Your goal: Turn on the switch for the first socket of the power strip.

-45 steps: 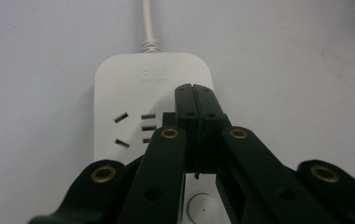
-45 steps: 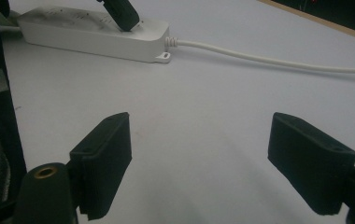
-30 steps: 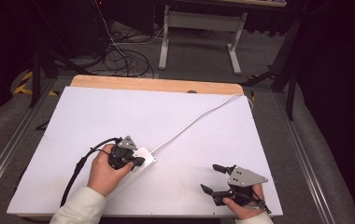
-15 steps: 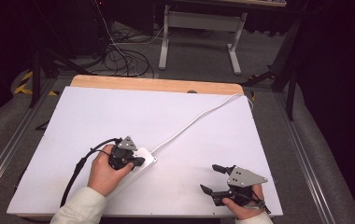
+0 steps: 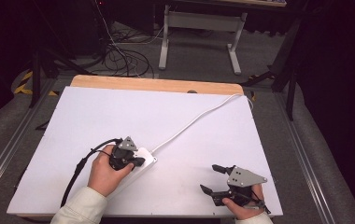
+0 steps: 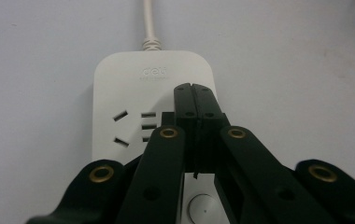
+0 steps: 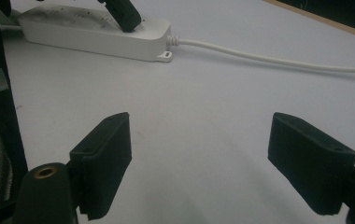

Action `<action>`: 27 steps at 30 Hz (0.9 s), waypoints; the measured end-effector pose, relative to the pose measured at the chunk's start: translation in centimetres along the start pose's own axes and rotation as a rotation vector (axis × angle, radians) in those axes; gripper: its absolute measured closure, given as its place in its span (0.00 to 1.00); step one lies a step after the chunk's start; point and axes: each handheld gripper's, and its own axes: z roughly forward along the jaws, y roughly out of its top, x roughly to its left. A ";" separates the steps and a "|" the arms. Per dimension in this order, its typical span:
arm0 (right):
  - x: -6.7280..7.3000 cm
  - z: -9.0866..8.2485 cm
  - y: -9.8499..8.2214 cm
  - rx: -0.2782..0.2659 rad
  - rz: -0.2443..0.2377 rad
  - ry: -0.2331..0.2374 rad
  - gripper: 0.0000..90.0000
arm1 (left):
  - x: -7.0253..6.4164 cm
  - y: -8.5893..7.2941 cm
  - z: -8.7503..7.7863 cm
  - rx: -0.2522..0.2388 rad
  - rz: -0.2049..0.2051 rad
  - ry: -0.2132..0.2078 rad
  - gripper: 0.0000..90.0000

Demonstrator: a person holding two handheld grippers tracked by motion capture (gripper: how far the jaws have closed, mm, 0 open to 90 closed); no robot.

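Left gripper (image 5: 136, 161) has its fingers pressed together, gripping nothing, tips resting on the power strip (image 5: 143, 158) at 7 o'clock on the table (image 5: 175, 116), probably pinning it. Right gripper (image 5: 213, 178) waits at 5 o'clock, fingers wide apart and empty.

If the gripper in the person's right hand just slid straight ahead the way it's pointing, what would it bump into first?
Probably the white power strip. The right gripper has its jaws open over bare table, and the strip lies ahead, a little to the left, with the left gripper on it. Depth is hard to judge.
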 end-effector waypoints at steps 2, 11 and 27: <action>0.0 0.0 0.0 0.001 -0.002 0.002 0.25 | 0.1 -0.1 0.0 -0.002 -0.006 -0.005 1.00; -0.1 -0.1 0.0 -0.007 0.002 -0.002 0.25 | 0.5 0.0 -0.5 -0.042 -0.029 0.002 1.00; -0.1 0.0 -0.1 -0.003 0.005 -0.005 0.25 | -1.1 1.2 -4.2 -0.140 0.052 0.031 1.00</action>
